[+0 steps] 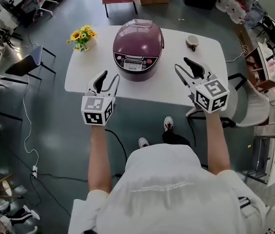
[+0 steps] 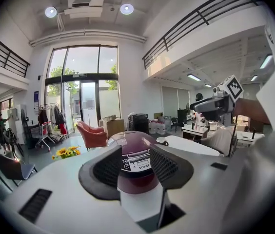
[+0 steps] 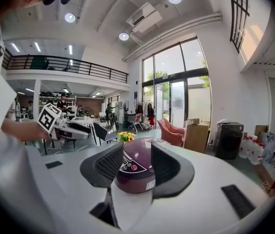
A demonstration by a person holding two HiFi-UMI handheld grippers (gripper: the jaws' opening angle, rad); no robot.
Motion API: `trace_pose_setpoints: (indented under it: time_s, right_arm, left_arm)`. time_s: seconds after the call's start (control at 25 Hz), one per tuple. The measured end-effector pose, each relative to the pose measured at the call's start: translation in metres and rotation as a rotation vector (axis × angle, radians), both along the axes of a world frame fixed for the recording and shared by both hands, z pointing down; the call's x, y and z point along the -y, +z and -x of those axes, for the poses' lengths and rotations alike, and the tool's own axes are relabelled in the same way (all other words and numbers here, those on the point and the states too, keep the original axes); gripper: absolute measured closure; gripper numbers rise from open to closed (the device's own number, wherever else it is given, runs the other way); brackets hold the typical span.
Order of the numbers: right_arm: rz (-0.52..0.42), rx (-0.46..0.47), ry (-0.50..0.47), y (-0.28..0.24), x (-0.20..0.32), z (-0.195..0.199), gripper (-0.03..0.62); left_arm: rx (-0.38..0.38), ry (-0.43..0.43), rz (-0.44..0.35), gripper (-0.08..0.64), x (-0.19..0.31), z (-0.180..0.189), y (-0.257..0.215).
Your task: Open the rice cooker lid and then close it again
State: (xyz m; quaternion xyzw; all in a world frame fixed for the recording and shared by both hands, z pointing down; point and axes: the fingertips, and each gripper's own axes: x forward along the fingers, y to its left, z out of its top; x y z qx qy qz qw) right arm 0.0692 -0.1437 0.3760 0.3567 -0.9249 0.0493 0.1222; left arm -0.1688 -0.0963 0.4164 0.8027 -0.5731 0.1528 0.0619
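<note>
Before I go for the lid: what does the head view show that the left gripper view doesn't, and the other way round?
Head view only: the left gripper seen from outside, neither gripper touching the cooker, and the person's shoes on the floor.

Left gripper view only: its jaws seen head-on, apart, gripping nothing, with the cooker framed between them farther off. The glass doors and clothes rack stand behind.

Both: the rice cooker with its lid shut, the flowers, the cup, the white table and the right gripper.
</note>
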Motion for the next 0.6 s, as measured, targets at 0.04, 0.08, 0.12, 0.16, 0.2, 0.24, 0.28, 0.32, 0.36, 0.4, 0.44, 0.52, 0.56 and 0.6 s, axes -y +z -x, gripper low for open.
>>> trace_pose_setpoints:
  time_s: [0.04, 0.08, 0.12, 0.16, 0.2, 0.24, 0.28, 0.32, 0.36, 0.4, 0.44, 0.52, 0.56, 0.6]
  right_arm:
    - [-0.001, 0.003, -0.014, 0.001, 0.008, 0.001, 0.400]
    - [-0.001, 0.007, -0.026, 0.002, 0.016, 0.001, 0.401]
    - [0.001, 0.012, -0.038, 0.002, 0.024, 0.001, 0.402]
    - [0.005, 0.019, -0.051, 0.004, 0.033, 0.001, 0.402]
    - [0.010, 0.025, -0.063, 0.005, 0.042, 0.001, 0.402]
    - [0.013, 0.031, -0.075, 0.007, 0.051, 0.001, 0.402]
    - [0.018, 0.036, -0.086, 0.009, 0.060, 0.002, 0.403]
    - [0.024, 0.041, -0.097, 0.011, 0.069, 0.001, 0.405]
    - [0.032, 0.047, -0.108, 0.013, 0.077, 0.001, 0.405]
    - [0.041, 0.051, -0.120, 0.016, 0.084, 0.000, 0.405]
    - [0.047, 0.053, -0.135, 0.019, 0.091, 0.000, 0.405]
    - [0.059, 0.056, -0.160, 0.024, 0.105, -0.002, 0.406]
    - [0.071, 0.061, -0.168, 0.027, 0.111, -0.004, 0.407]
    - [0.087, 0.070, -0.175, 0.031, 0.116, -0.005, 0.407]
  left_arm:
    - [0.004, -0.008, 0.004, 0.367, 0.006, -0.001, 0.000]
    - [0.009, -0.015, 0.007, 0.367, 0.012, -0.003, 0.000]
    - [0.015, -0.021, 0.011, 0.370, 0.019, -0.006, -0.001]
    - [0.020, -0.027, 0.015, 0.370, 0.025, -0.009, -0.001]
    - [0.023, -0.034, 0.019, 0.370, 0.032, -0.012, -0.001]
    - [0.024, -0.041, 0.022, 0.370, 0.039, -0.015, 0.000]
    - [0.025, -0.048, 0.025, 0.370, 0.047, -0.018, 0.001]
    - [0.024, -0.054, 0.028, 0.370, 0.055, -0.021, 0.002]
    - [0.022, -0.059, 0.032, 0.370, 0.063, -0.025, 0.003]
    - [0.020, -0.063, 0.037, 0.370, 0.069, -0.029, 0.004]
    - [0.019, -0.070, 0.042, 0.370, 0.075, -0.033, 0.005]
    - [0.029, -0.086, 0.055, 0.370, 0.087, -0.039, 0.006]
    - [0.039, -0.096, 0.064, 0.370, 0.091, -0.042, 0.008]
    - [0.051, -0.105, 0.076, 0.370, 0.095, -0.044, 0.011]
